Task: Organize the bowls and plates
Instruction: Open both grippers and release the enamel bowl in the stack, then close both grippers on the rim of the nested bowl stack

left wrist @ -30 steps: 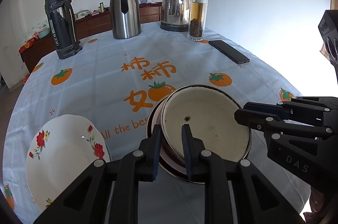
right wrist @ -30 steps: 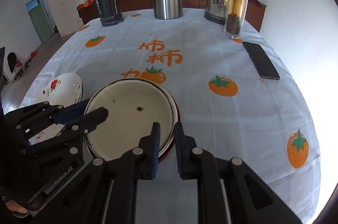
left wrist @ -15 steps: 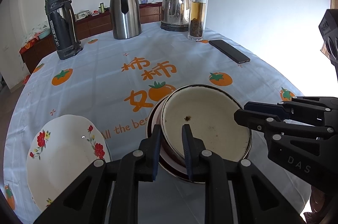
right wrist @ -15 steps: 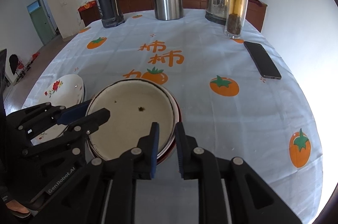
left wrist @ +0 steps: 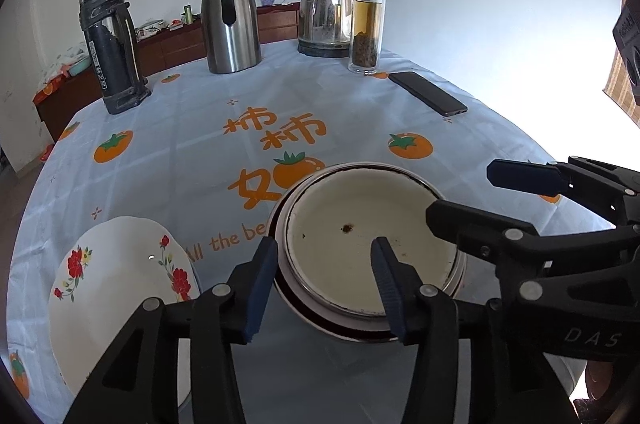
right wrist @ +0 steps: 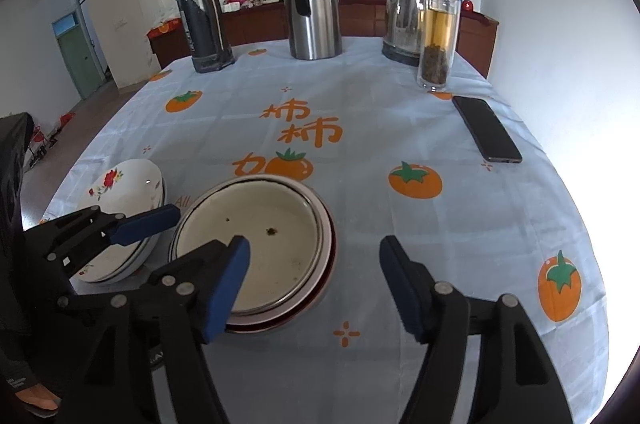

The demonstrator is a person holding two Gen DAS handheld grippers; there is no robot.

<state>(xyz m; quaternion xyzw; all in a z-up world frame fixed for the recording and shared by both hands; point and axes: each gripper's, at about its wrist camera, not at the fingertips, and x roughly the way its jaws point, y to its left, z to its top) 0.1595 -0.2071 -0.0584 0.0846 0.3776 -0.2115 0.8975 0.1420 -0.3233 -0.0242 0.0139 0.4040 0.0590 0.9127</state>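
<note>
Left wrist view: left gripper (left wrist: 322,276) and right gripper (left wrist: 460,194), just released, straddling round cream enamel bowl (left wrist: 372,244); rim could snag on withdrawal.

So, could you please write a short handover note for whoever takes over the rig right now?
Left gripper: open, jaws just opened, straddling the near rim of the enamel bowl without pressing it.
Right gripper: open, jaws just opened, nothing gripped.
Enamel bowl sits nested in a dark red bowl on the tablecloth. Floral plates are stacked just to its left.
Done: bowls nested and released.
Left: probably only checking that both stacks sit tidy.
</note>
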